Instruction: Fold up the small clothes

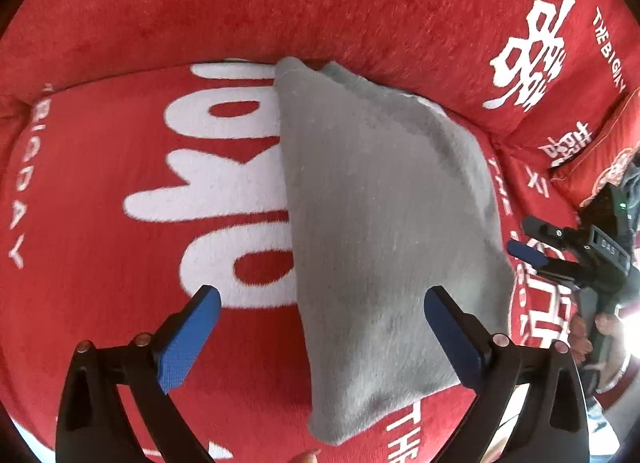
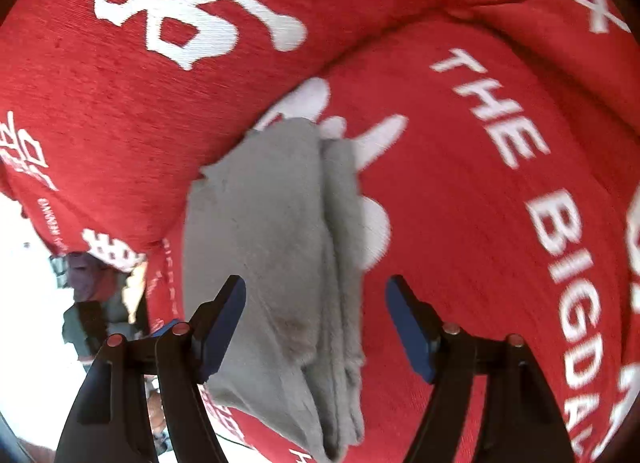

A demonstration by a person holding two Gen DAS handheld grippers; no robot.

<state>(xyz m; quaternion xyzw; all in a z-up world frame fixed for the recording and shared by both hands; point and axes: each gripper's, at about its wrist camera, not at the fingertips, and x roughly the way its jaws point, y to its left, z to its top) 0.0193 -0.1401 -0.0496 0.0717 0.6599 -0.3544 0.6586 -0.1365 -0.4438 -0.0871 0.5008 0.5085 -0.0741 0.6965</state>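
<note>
A folded grey garment [image 1: 384,215] lies flat on a red sofa seat cushion [image 1: 120,303] printed with white letters. My left gripper [image 1: 320,335] hovers open over its near end, one blue pad over the cushion, the other over the cloth. In the right wrist view the same grey garment [image 2: 272,255] shows stacked folded layers along its right edge. My right gripper [image 2: 316,323] is open above it, holding nothing. The right gripper [image 1: 532,247] also appears at the garment's right side in the left wrist view.
The red sofa backrest [image 1: 320,3] rises behind the seat. A red pillow [image 1: 600,159] sits at the right corner. A person's fingers [image 1: 580,335] hold the right tool's handle. Past the cushion's left edge in the right wrist view are a bright floor and dark clutter [image 2: 92,295].
</note>
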